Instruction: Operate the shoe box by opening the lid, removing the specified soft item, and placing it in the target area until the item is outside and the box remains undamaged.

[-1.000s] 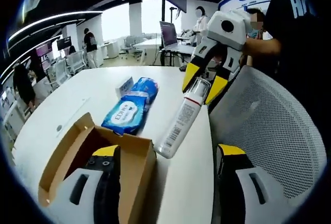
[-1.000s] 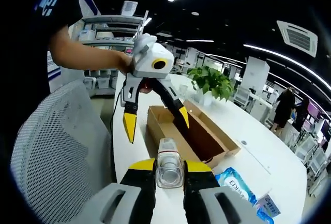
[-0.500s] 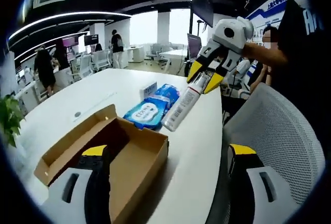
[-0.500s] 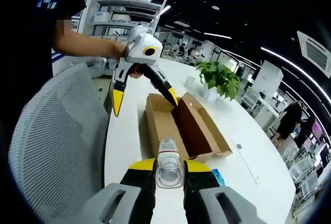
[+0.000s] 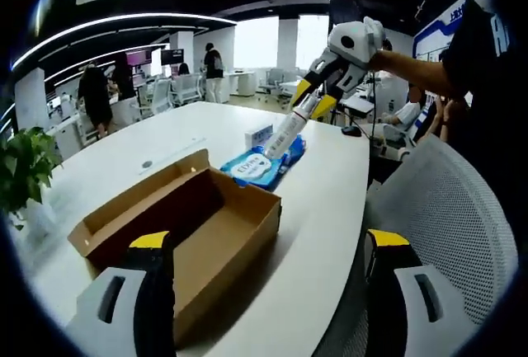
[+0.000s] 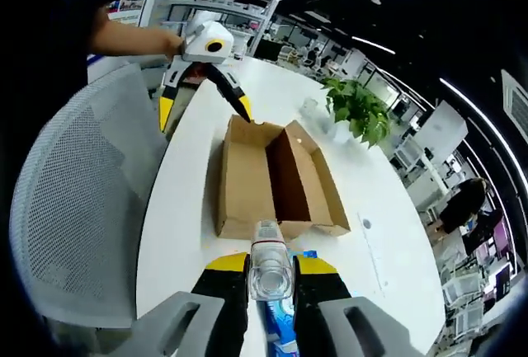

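Note:
An open brown cardboard shoe box (image 5: 216,223) lies on the white table (image 5: 322,233), and its inside looks bare. My left gripper (image 5: 266,240) is open wide, its jaws low in front of the box with nothing between them. My right gripper (image 5: 317,98) is shut on a white bottle (image 5: 288,133), held tilted in the air above a blue wet-wipes pack (image 5: 257,165). In the right gripper view the bottle (image 6: 269,265) sits between my right gripper (image 6: 271,263) jaws, high over the box (image 6: 247,188). The left gripper (image 6: 205,112) hangs open past the box's far end.
A white mesh chair (image 5: 450,225) stands at the table's edge beside me, seen again as the chair (image 6: 74,209). A small white carton (image 5: 258,134) stands behind the wipes. A potted plant (image 6: 359,110) sits on the table past the box. People stand far off in the office.
My right gripper has risen and moved away from the box with the bottle, now over the wipes pack. My left gripper has drawn back from the box, still open.

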A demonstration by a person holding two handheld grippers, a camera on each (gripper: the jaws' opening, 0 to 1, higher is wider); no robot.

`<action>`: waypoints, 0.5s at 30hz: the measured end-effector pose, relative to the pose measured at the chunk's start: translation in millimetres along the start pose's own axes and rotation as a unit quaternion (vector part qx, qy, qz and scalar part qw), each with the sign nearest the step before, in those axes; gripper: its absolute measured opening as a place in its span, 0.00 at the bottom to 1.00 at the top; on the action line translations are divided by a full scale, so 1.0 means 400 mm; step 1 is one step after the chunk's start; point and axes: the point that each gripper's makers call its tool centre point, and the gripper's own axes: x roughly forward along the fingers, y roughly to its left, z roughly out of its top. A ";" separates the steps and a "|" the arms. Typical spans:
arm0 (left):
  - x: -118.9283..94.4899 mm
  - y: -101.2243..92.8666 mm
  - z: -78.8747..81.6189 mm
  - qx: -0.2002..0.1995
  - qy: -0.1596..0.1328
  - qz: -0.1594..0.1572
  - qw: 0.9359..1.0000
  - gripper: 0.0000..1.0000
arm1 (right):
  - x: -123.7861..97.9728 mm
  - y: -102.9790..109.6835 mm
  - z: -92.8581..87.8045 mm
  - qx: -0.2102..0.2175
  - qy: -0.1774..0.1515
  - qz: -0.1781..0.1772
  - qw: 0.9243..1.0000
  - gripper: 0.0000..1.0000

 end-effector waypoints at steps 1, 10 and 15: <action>-0.001 0.000 -0.002 0.000 0.001 0.001 1.000 1.00 | -0.001 -0.007 -0.003 -0.002 0.003 0.000 1.000 0.15; -0.027 0.007 -0.019 -0.010 0.000 0.024 1.000 1.00 | 0.008 -0.082 -0.043 -0.020 0.038 0.010 0.999 0.15; -0.044 0.005 -0.023 -0.013 -0.002 0.036 0.999 1.00 | 0.026 -0.129 -0.076 -0.030 0.064 0.017 0.997 0.15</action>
